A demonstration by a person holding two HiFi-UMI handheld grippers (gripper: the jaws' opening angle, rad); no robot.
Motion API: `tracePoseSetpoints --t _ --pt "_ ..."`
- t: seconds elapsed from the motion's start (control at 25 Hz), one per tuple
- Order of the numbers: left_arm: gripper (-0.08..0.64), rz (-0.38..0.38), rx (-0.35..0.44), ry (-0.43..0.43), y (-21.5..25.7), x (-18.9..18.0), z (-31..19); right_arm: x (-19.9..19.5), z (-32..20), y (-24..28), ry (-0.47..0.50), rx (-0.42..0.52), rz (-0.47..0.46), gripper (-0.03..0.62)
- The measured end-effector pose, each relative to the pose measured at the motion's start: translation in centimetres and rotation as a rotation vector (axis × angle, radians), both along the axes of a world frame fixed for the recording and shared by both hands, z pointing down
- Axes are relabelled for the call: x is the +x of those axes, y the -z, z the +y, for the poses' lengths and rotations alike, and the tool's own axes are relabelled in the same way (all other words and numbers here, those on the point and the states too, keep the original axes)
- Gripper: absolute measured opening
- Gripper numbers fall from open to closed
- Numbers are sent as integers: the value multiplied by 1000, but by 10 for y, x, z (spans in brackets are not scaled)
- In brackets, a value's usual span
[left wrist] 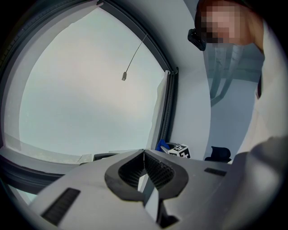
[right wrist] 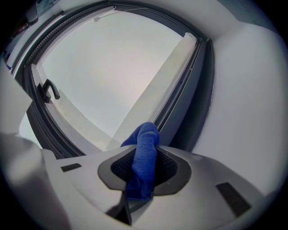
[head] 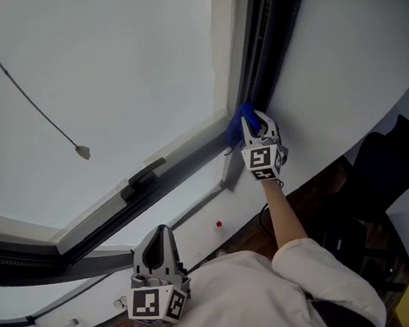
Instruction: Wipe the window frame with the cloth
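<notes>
A big pale window pane point(head: 109, 82) fills most of the head view, bounded by a dark window frame point(head: 189, 159) whose bottom rail and right upright meet in a corner beside the plain white wall point(head: 352, 49). The right gripper point(head: 252, 123) is up at that corner, its jaws pinching a blue cloth point(head: 238, 128). The cloth is a deep blue, finely woven fabric, bunched into a thick fold that pokes out past the jaw tips against the frame. The upright runs clear above it and the bottom rail runs clear to the left as far as a dark handle point(head: 145, 175). The left gripper point(head: 159, 234) hangs low, well apart from the frame, jaws pressed together on nothing. A thin cord point(head: 22, 91) crosses the pane
</notes>
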State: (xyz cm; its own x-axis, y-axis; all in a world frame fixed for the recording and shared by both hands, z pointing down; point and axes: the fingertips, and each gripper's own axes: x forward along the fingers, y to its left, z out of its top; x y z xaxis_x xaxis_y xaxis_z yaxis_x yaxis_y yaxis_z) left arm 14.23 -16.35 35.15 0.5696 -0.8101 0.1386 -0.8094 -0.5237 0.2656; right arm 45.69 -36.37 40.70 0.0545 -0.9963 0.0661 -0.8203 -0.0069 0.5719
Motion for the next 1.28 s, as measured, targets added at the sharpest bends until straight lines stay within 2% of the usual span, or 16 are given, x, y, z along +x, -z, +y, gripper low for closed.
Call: tracePoseSetpoints --t 0.32,0.56,0.72,1.12,1.2,1.28 --pt "9 -7 -2 18 0 -2 3 3 1 -31 0 -59 -53 84" --pt "9 0 2 31 1 -3 8 5 1 -72 -7 -169 -128 84" --pt "9 2 5 38 1 -5 11 6 0 -79 -17 -183 -139 84" --pt "9 2 13 48 3 -10 27 7 1 -91 -14 -328 -189 84" --pt "9 2 11 48 3 -11 30 3 2 -79 -17 -308 -213 84" --pt "9 0 7 56 3 -14 33 -6 2 -58 17 -223 -232 84"
